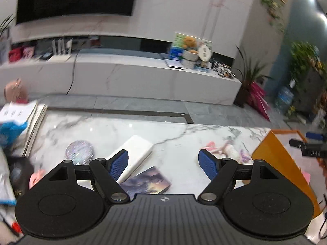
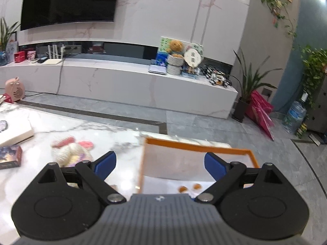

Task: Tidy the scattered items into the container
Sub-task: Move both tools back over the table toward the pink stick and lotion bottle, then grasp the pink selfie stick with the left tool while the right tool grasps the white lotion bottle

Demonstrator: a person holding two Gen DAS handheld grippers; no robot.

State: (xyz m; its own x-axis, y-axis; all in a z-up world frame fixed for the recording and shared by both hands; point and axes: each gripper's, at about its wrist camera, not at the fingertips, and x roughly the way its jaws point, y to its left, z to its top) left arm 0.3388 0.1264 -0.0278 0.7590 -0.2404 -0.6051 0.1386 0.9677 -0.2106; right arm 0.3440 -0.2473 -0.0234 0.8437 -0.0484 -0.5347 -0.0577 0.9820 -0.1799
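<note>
My left gripper [image 1: 163,164] is open over the marble table [image 1: 173,128], nothing between its blue pads. Below it lie a white box [image 1: 136,155] and a dark picture-printed box [image 1: 149,180]. A glittery round disc [image 1: 80,150] sits to the left, a knitted pink-and-white toy [image 1: 229,150] to the right. The orange container [image 1: 280,161] stands at the right edge. My right gripper [image 2: 160,166] is open above the orange container [image 2: 196,146], whose white floor holds small brown bits. The knitted toy [image 2: 71,149], dark box [image 2: 10,155] and white box [image 2: 14,132] lie to its left.
A stack of books or papers [image 1: 30,118] and a blue item sit at the table's far left. Beyond the table are grey floor tiles, a white TV bench [image 2: 122,81], potted plants [image 2: 249,87] and a water bottle [image 2: 295,116]. The other gripper's tip [image 1: 310,147] shows at the right.
</note>
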